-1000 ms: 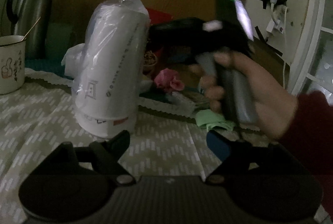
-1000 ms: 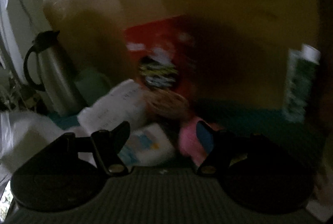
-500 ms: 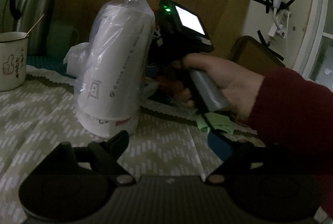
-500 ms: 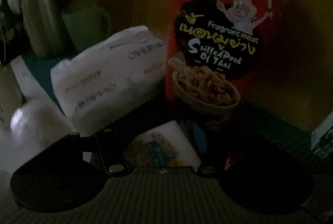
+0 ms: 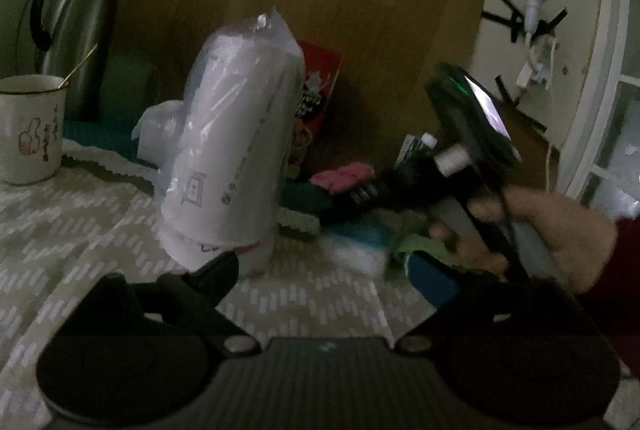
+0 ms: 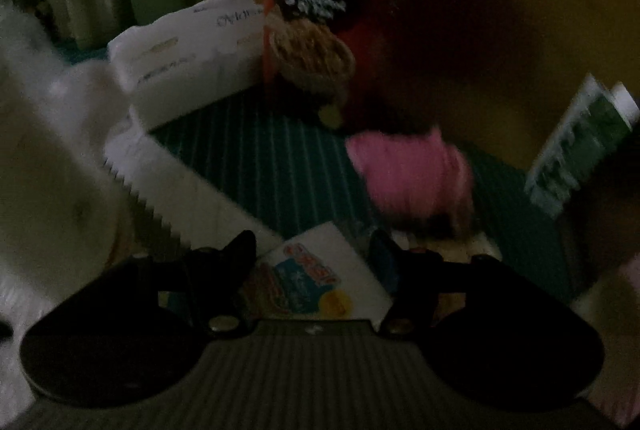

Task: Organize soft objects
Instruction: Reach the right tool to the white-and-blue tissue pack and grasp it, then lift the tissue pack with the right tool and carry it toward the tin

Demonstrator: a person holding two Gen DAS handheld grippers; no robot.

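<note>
The left gripper [image 5: 324, 280] is matte black: two broad rounded lobes at the bottom of its own view, a grey ribbed plate between them, and a round silver screw [image 5: 239, 343] at the root of each finger. Its left finger is black; its right finger [image 5: 430, 280] carries a blue pad. The right gripper [image 6: 314, 254] has the same build, black lobes, ribbed grey plate, silver screws, and a blue pad on its right finger [image 6: 384, 258]. From the left wrist view, that tool shows a black body with a lit screen [image 5: 486, 106], a green light and a grey handle. The right hand [image 5: 560, 230] wears a dark red sleeve [image 5: 624, 270].
</note>
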